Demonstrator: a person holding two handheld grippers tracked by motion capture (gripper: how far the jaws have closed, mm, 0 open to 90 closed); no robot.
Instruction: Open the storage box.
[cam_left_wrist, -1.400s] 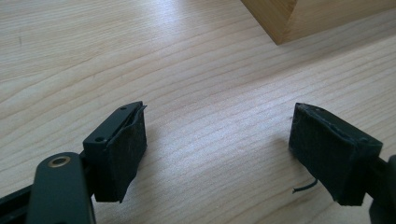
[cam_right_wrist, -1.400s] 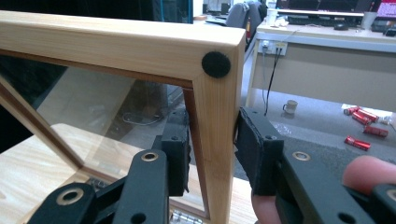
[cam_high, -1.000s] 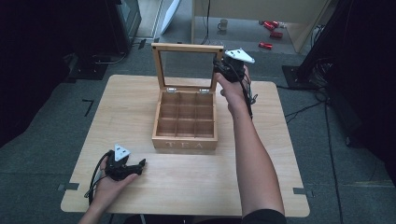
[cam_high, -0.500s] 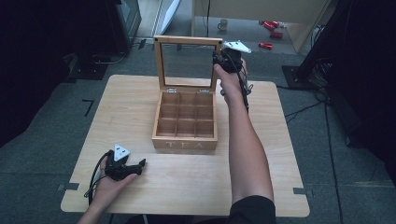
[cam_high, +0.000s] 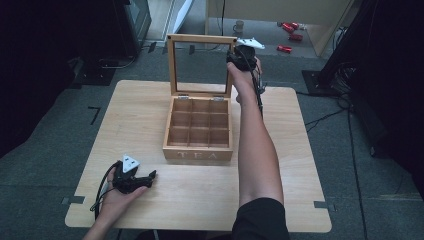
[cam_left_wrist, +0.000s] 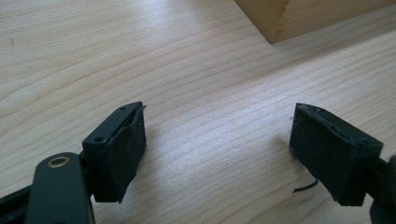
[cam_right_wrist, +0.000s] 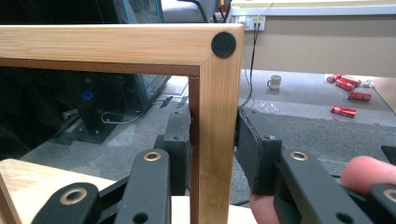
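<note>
Left gripper (cam_high: 134, 181): lies in the person's left hand (cam_high: 116, 197) near the front left corner of the table (cam_high: 150, 105); jaws spread wide with bare wood grain between the pads (cam_left_wrist: 122, 154), nothing held.
Left gripper view extra: a corner of the tea box (cam_left_wrist: 285, 21) at top right, apart from the jaws; a short dark thread by the right-hand pad.
Tea box (cam_high: 199, 131): wooden, mid-table, nine compartments, none with visible contents in the high view.
Writing: "TEA" on the box front, facing the front edge.
Lid (cam_high: 201, 65): raised roughly upright at the box's far side, wooden frame with a clear pane.
Right gripper (cam_high: 242, 57): at the lid's upper right corner, arm stretched past the box's right side.
Right jaws: one on each side of the frame's vertical rail (cam_right_wrist: 215, 135), apparently pinching it, though a thin gap may remain at the right pad.
Right gripper view extra: round black pad (cam_right_wrist: 223, 44) on the frame corner.
Floor beyond: a mug (cam_right_wrist: 274, 82), red packets (cam_right_wrist: 346, 84), print unreadable.
</note>
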